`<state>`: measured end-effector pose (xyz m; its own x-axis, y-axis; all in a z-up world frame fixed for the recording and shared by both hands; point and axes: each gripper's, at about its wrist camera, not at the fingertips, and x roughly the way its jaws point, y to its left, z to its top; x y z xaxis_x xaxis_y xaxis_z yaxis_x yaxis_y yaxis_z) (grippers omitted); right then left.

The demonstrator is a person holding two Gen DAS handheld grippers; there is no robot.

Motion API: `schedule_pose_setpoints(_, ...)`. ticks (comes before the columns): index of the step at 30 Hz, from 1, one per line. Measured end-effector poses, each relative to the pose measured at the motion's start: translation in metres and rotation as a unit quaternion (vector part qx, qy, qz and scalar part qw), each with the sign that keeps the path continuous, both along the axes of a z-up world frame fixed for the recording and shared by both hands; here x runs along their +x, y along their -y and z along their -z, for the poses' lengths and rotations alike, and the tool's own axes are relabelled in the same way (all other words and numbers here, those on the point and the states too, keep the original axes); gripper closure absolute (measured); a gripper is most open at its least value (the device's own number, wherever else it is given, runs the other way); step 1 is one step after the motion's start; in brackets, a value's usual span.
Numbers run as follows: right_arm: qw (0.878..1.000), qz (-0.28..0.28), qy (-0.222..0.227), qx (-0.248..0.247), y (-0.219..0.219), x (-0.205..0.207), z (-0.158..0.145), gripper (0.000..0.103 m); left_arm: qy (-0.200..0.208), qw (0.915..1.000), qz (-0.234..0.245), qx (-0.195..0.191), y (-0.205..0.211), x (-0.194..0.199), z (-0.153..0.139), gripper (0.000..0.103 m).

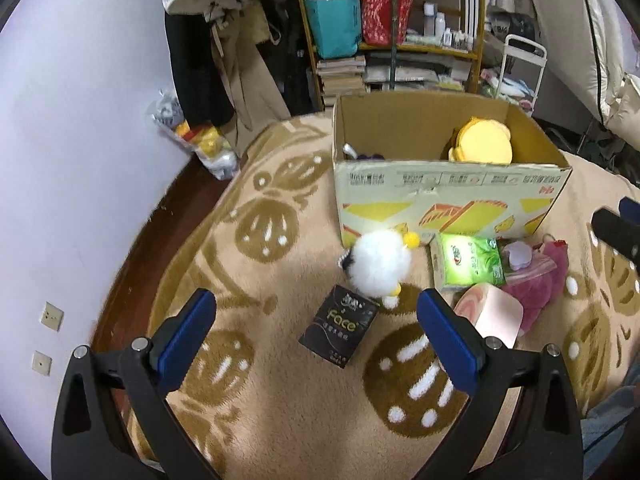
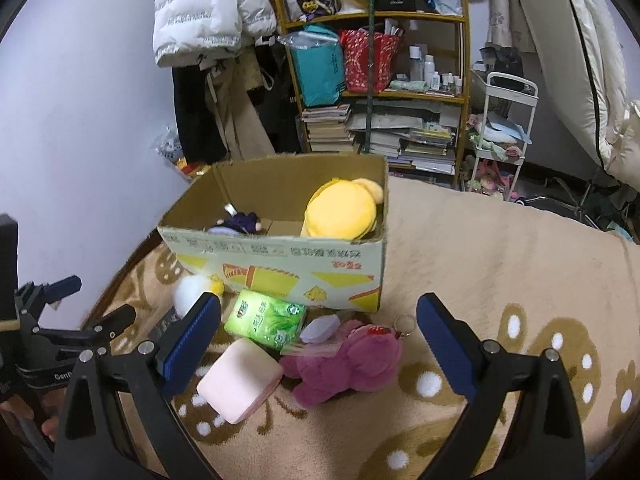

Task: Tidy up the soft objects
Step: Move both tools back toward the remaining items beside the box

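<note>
Scanning from the left, I have my left gripper (image 1: pixel 316 320) hovering with its jaws spread wide and nothing between them, above the tan patterned blanket (image 1: pixel 280 420). Straight ahead of it, between the finger lines, lies the black tissue pack (image 1: pixel 340 326), flat, its long axis running away from me and leaning a little to the right. Just past it sits the white fluffy toy (image 1: pixel 378 262), round, with yellow bits, close against the front wall of the cardboard box (image 1: pixel 452 196).

Further right come the green tissue pack (image 2: pixel 266 319), the pink foam block (image 2: pixel 239 380) and the magenta plush (image 2: pixel 352 362), bunched together in front of the box. My right gripper (image 2: pixel 318 322) is also spread wide and empty, and the magenta plush lies just ahead between its fingers, sprawled crosswise with a key ring at its far end. The box already holds a yellow plush (image 2: pixel 342 210) and a small dark purple toy (image 2: pixel 240 224).

I judge the left gripper better placed for the black pack and the white toy, the right one for the plush and the foam block
</note>
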<state>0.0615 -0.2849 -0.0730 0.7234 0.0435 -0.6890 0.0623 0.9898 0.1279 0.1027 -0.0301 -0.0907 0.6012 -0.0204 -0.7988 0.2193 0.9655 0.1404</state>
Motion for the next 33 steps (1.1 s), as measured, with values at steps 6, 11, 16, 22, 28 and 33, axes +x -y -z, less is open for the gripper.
schedule_pose_setpoints(6,0.999,-0.014,-0.038,-0.033,-0.021,0.009,0.019,0.001,-0.03,0.9995,-0.01,-0.01,-0.006,0.012,0.012,0.004)
schedule_pose_setpoints(11,0.998,-0.038,-0.046,-0.025,-0.033,0.013,0.029,0.001,-0.049,0.9987,-0.01,-0.009,-0.005,0.022,0.026,0.004)
schedule_pose_setpoints(16,0.997,-0.049,-0.064,-0.02,-0.042,0.019,0.041,0.001,-0.073,0.9973,-0.001,0.001,0.0,0.034,0.039,0.004)
schedule_pose_setpoints(22,0.994,-0.061,-0.085,-0.023,-0.048,0.023,0.052,0.003,-0.097,0.9953,-0.006,-0.002,-0.003,0.044,0.05,0.004)
schedule_pose_setpoints(28,0.992,-0.076,-0.099,-0.033,-0.055,0.025,0.06,0.004,-0.122,0.9923,-0.011,-0.013,-0.005,0.049,0.059,0.004)
schedule_pose_setpoints(33,0.988,-0.087,-0.117,-0.044,-0.063,0.028,0.07,0.009,-0.153,0.988,-0.015,-0.001,-0.003,0.049,0.073,0.004)
